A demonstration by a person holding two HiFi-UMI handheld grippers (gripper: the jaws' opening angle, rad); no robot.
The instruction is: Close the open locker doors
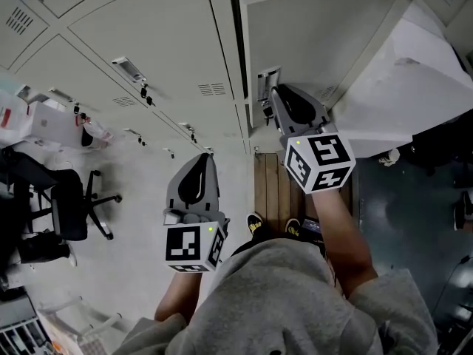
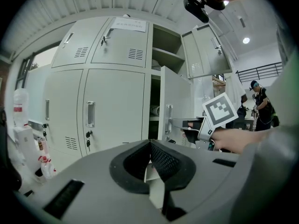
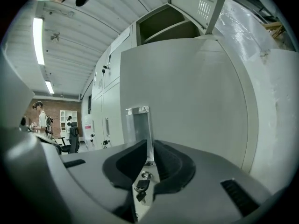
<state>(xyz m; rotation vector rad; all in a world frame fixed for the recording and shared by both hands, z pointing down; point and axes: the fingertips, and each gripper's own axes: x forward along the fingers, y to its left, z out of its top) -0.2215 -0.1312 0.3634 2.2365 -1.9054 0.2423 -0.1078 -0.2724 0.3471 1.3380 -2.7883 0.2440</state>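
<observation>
One lower locker door point(image 1: 318, 35) of the grey locker wall stands open toward me. My right gripper point(image 1: 270, 95) reaches its metal handle point(image 1: 266, 80). In the right gripper view the handle plate point(image 3: 138, 129) runs down between the jaws of the right gripper point(image 3: 149, 148), which are shut on its edge, with a key point(image 3: 141, 185) hanging below. From the left gripper view I see the same door point(image 2: 175, 101), and above it an upper locker door point(image 2: 201, 50) also open. My left gripper point(image 1: 203, 157) hangs back, short of the lockers, its jaws shut on nothing point(image 2: 150, 143).
Closed locker doors point(image 1: 148, 43) fill the wall to the left. An office chair point(image 1: 70, 198) and spray bottles point(image 1: 92, 132) stand at the far left. A plastic-wrapped bulk point(image 1: 414, 72) sits right of the open door. Wooden boards point(image 1: 270, 191) lie below it. A person point(image 2: 259, 101) stands far off.
</observation>
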